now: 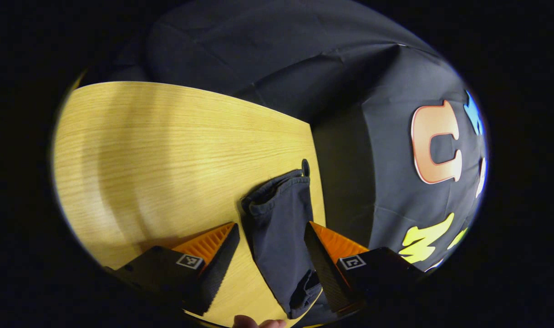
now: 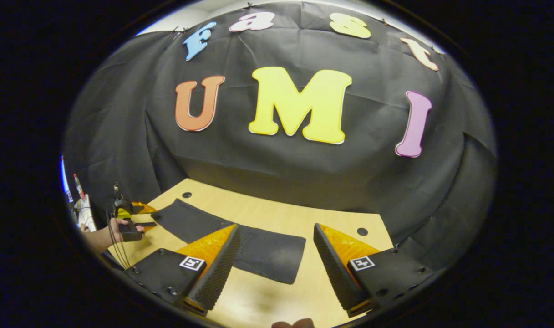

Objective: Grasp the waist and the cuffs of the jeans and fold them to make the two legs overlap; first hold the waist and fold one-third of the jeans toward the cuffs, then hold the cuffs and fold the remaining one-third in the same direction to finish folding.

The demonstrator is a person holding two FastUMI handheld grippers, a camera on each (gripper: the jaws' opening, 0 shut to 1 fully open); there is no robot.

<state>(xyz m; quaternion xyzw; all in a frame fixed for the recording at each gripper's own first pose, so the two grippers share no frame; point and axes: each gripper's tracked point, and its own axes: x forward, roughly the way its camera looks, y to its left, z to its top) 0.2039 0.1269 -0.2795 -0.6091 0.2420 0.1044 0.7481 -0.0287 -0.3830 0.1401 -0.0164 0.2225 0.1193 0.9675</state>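
In the left gripper view, the left gripper (image 1: 270, 237) has its orange-backed fingers (image 1: 213, 243) spread wide, one on each side of a narrow leg of the dark jeans (image 1: 281, 228). The leg runs away between them to an open cuff (image 1: 277, 189) near the far edge of the wooden counter (image 1: 158, 150), just short of a small round hole (image 1: 305, 167) in the top. Neither finger presses the cloth, so nothing is held.

In the right gripper view, the right gripper (image 2: 277, 248) also has its fingers (image 2: 213, 255) spread, poised above the counter (image 2: 277, 214) with the wider end of the jeans (image 2: 258, 250) lying flat beyond and between them. The garment reaches from there toward the left, narrowing toward the far side where a hand (image 2: 117, 230) holds the other gripper beside the leg end.

By my reading, the jeans already lie long and narrow with the legs seemingly stacked, and the waist fold has not begun. Next, the right gripper should drop onto the waist edge, pinch through both layers, then carry it a third of the way toward the cuffs, while the left steadies the cuff end.
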